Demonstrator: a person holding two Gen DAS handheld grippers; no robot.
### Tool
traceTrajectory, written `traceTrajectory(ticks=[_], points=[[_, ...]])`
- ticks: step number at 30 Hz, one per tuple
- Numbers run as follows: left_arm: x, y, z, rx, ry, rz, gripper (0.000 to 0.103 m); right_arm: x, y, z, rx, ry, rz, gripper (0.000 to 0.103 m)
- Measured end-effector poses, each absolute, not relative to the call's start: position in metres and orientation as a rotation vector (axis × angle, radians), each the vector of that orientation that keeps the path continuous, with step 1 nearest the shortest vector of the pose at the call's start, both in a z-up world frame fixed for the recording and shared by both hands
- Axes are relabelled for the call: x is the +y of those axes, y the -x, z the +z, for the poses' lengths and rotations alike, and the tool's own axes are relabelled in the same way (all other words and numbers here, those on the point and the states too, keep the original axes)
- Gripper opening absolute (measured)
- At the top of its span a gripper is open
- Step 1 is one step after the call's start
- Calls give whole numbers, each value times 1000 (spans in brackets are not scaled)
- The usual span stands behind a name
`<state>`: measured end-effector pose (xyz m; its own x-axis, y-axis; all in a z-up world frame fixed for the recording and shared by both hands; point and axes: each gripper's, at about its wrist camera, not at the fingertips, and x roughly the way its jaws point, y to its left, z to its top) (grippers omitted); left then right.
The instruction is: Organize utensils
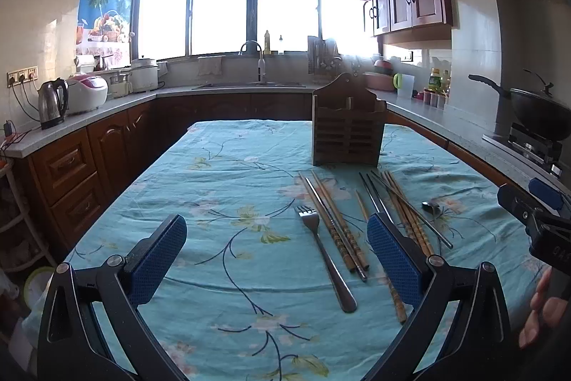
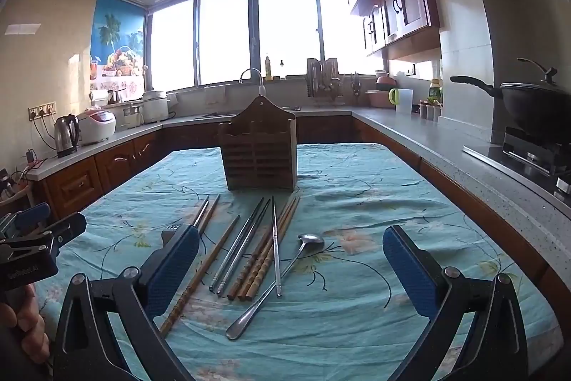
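Nothing sorted yet: fork [image 1: 323, 252], spoon [image 2: 278, 281] and chopsticks [image 2: 258, 261] all loose on the counter [image 2: 357, 202] at six o'clock of the empty-looking wooden holder [image 2: 259, 150], left claw [image 1: 276, 261] and right claw [image 2: 291, 268] both agape, gripping nothing.

Faint white lettering, apparently "GenRobot.AI", printed on black body of left hand-held gripper [image 2: 26, 240] at 9 o'clock in right wrist view; partial, unreadable characters on right hand-held gripper [image 1: 535, 202] at 3 o'clock.

Side-by-side low views toward holder [image 1: 349, 127]
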<state>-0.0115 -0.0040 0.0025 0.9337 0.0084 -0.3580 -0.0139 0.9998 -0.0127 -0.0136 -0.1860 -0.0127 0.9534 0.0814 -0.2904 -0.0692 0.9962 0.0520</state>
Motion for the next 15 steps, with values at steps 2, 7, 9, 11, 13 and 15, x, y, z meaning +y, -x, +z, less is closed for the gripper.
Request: traceTrajectory(ticks=[2,7,9,11,13,15], points=[[-4,13,3,362,14,9,103,-186,15,-12,292,-44,80,103],[-6,14,4,357,10,8,103,-188,16,-10,285,-51,80,103],[-6,14,4,356,10,6,103,-188,15,-9,287,-52,80,103],[-6,14,5,357,10,4,103,-187,14,-9,287,-52,82,103],[-6,14,5,357,10,5,103,-187,14,-9,287,-52,81,103],[-6,14,4,356,9,3,103,-187,14,-9,286,-53,82,103]])
